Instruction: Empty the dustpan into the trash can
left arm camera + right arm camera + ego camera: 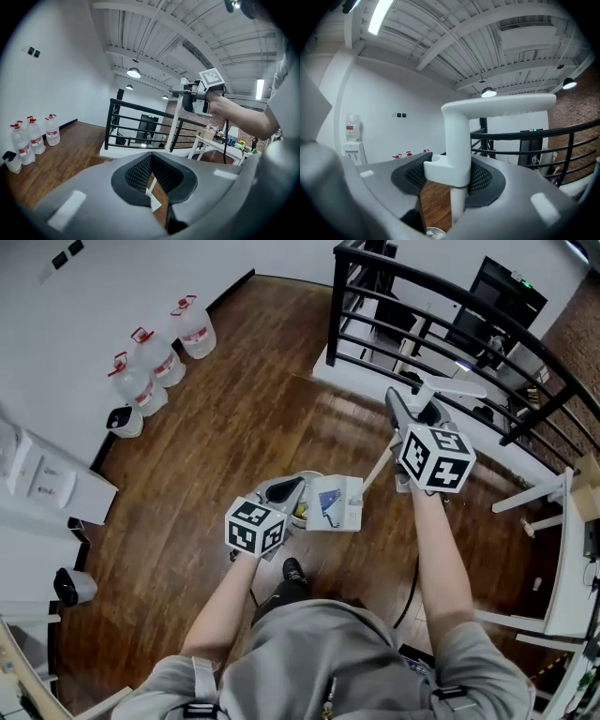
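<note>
The person stands on a dark wooden floor (234, 381) with 1 hand-held gripper in each hand.

The right hand-held gripper (450, 183) is held high and out to the right. Its 2 jaws are pinched on the white handle (457, 136) of the dustpan (337, 502). In the right gripper view the upright shaft and its clip block sit squarely between the dark mesh pads (485, 176). The handle's top bends off to the right above them. From the head view, the thin shaft slants down and to the left from this grip to the pan, which hangs low in front of the person's body. A blue scrap shows inside the pan.

The trash can (302, 482) – small and round, with something yellow inside – lies just left of the pan. The pan's left edge overlaps the can's rim from this angle. Whether the 2 touch cannot be told.

The left hand-held gripper (284, 491) is low and close to the can. In the left gripper view its pads meet at the far tips, with only a narrow slit of floor showing below them – nothing is held.

Against the white wall stand 3 clear water bottles (155, 357) with red caps. A black railing (441, 315) runs across the far right.
</note>
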`<action>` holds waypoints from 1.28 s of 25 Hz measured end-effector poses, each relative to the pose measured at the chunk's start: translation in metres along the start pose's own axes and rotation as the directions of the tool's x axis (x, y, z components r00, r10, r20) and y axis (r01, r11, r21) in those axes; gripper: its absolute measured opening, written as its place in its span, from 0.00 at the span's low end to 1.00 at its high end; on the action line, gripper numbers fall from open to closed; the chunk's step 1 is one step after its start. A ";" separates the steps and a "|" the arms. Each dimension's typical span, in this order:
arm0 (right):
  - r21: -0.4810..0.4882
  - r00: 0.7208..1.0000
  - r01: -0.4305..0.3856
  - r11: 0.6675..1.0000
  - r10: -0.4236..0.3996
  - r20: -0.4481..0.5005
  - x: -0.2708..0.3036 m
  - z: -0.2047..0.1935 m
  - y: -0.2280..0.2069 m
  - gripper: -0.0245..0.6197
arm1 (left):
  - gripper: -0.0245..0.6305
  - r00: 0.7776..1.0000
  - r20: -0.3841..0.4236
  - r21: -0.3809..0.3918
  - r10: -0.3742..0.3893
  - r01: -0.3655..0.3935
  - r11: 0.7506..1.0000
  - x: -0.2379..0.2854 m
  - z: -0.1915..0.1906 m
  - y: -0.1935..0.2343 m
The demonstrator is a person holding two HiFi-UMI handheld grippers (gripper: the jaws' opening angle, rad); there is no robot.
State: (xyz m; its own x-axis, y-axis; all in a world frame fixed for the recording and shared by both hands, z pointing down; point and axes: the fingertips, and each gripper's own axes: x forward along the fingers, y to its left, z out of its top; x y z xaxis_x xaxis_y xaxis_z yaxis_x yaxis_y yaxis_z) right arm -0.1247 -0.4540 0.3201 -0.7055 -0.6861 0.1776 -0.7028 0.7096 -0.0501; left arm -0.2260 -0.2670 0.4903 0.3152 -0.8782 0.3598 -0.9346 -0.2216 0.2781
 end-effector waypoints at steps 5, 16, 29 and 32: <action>-0.024 1.000 0.030 0.999 -0.030 -0.002 0.037 0.004 0.011 0.35 | 0.04 1.000 -0.005 0.003 -0.022 0.022 1.000 0.005 0.011 0.027; -0.069 0.999 -0.032 0.997 0.032 0.000 0.122 0.015 0.039 0.35 | 0.04 1.000 0.000 -0.020 0.031 -0.031 0.999 0.029 0.036 0.086; -0.157 0.998 -0.029 0.987 0.021 -0.056 0.222 0.014 0.123 0.35 | 0.04 0.999 0.011 -0.047 0.031 -0.030 0.998 0.005 0.056 0.178; -0.185 0.997 -0.008 0.983 -0.007 -0.079 0.242 0.008 0.147 0.35 | 0.04 1.000 0.002 -0.041 -0.003 0.003 0.999 -0.006 0.058 0.201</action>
State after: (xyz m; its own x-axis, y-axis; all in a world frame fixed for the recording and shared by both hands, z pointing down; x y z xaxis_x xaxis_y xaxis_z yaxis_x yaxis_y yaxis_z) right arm -0.3993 -0.5166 0.3478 -0.6911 -0.6764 0.2548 -0.6682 0.7323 0.1314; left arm -0.4249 -0.3304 0.4921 0.3175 -0.8782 0.3576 -0.9263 -0.2066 0.3152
